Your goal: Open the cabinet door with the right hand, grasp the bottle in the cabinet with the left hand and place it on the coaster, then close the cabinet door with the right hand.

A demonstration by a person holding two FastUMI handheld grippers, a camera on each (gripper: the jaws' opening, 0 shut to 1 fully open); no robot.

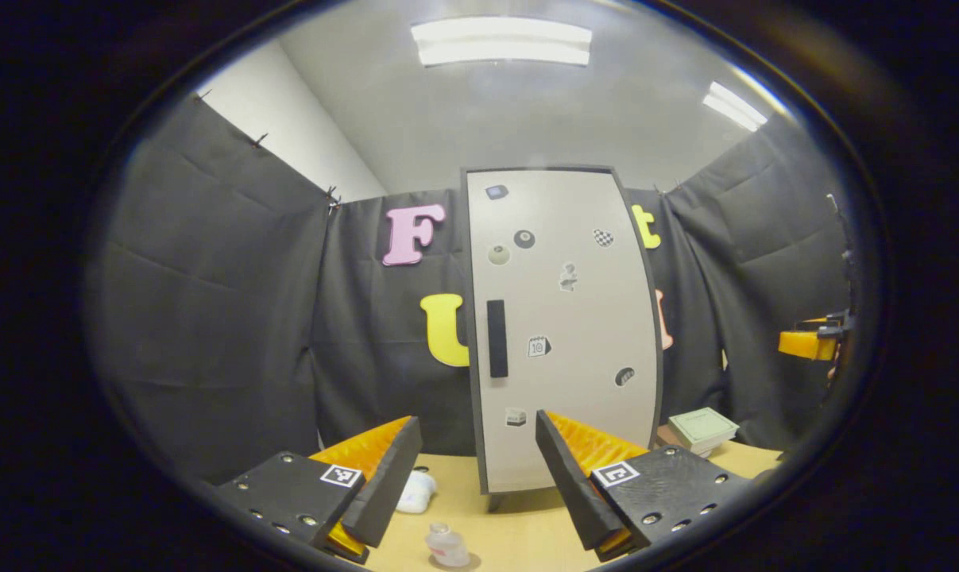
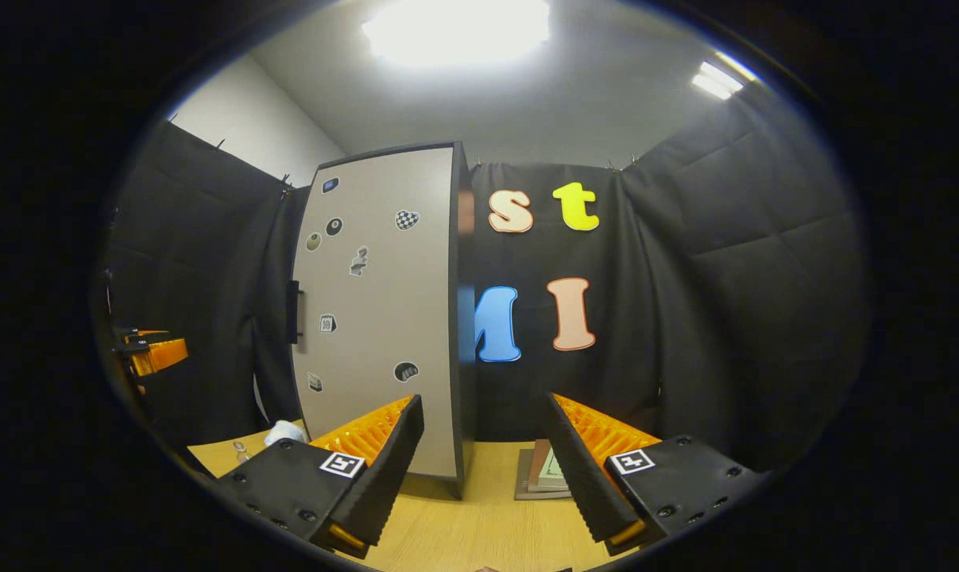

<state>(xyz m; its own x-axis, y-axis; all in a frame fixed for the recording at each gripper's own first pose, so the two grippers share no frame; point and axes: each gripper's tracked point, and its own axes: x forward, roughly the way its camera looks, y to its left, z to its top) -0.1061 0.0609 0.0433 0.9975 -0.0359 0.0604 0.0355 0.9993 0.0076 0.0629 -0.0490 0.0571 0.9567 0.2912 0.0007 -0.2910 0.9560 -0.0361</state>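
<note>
Closing step likely | door point(image 1: 562, 326) shut already, frame centre | bottle point(image 1: 446, 545) on table, bottom centre, coaster unclear | both claws spread, empty: left gripper point(image 1: 479, 477), right gripper point(image 2: 483, 469) | you check latch.

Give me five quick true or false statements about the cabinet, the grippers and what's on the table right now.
1. The cabinet door is shut. True.
2. The left gripper holds a bottle. False: its fingers are apart with nothing between them.
3. A small bottle stands on the table in front of the cabinet. True.
4. The right gripper grips the door handle. False: it is open and short of the cabinet.
5. The door is bare. False: stickers dot it.
</note>
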